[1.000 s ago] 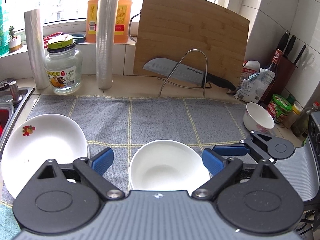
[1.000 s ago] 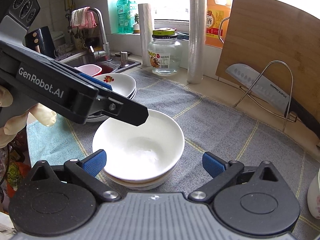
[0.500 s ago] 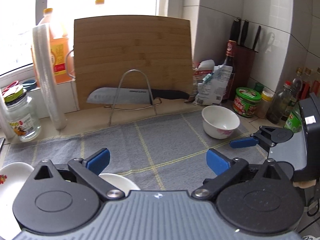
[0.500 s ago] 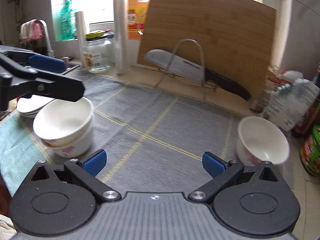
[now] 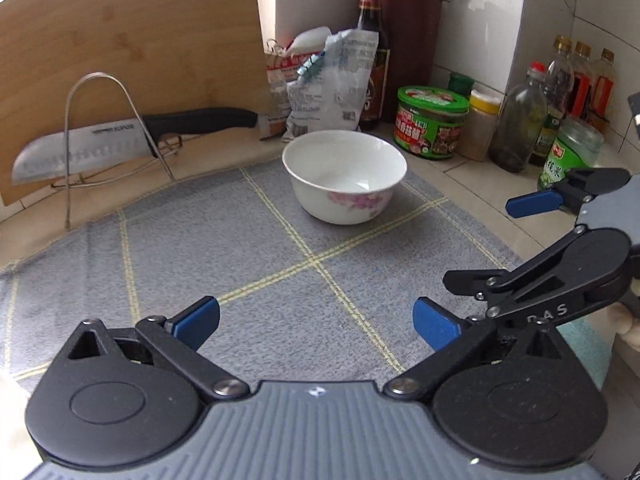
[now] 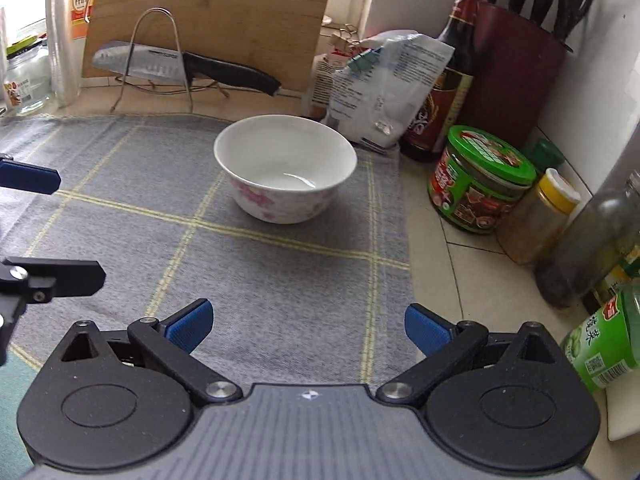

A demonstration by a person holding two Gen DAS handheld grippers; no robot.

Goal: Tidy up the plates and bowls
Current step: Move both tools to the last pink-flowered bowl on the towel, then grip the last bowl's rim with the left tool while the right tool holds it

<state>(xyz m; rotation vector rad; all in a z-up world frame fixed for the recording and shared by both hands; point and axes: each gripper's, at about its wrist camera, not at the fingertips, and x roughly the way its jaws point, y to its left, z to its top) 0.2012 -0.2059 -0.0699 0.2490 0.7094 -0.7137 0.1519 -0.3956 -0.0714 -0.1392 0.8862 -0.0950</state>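
Both claws hang released over the grey mat [image 5: 280, 280], gripping nothing: the left claw [image 5: 316, 320] shows its blue pads spread wide apart, and the right claw [image 6: 306, 322] is spread the same way. A broad stretch of bare mat, crossed by yellow lines, lies between each claw and the bowl [image 6: 285, 168]. On the right side the mat ends at a straight edge, and beyond it the tiled table [image 6: 460, 256] is crowded with a green-lidded jar [image 6: 478, 184], a yellow-capped spice jar [image 6: 536, 216] and several bottles. Behind the bowl stand a clipped white bag [image 6: 384, 88], a dark sauce bottle [image 6: 448, 80] and a knife block [image 6: 516, 68], while a cleaver [image 6: 180, 64] rests in a wire rack in front of a wooden cutting board [image 6: 216, 8] further left. The bowl is white, upright and empty, with a pink flower pattern on its outer wall and a glossy inside. It sits on the mat near the far right corner, close to the bag but not clearly touching it. It lies ahead of the right claw, slightly left of centre, and ahead of the left claw, a little right of centre; both claws are well apart from it. In the left wrist view the right claw [image 5: 480, 256] appears at the right edge, beside the left one.
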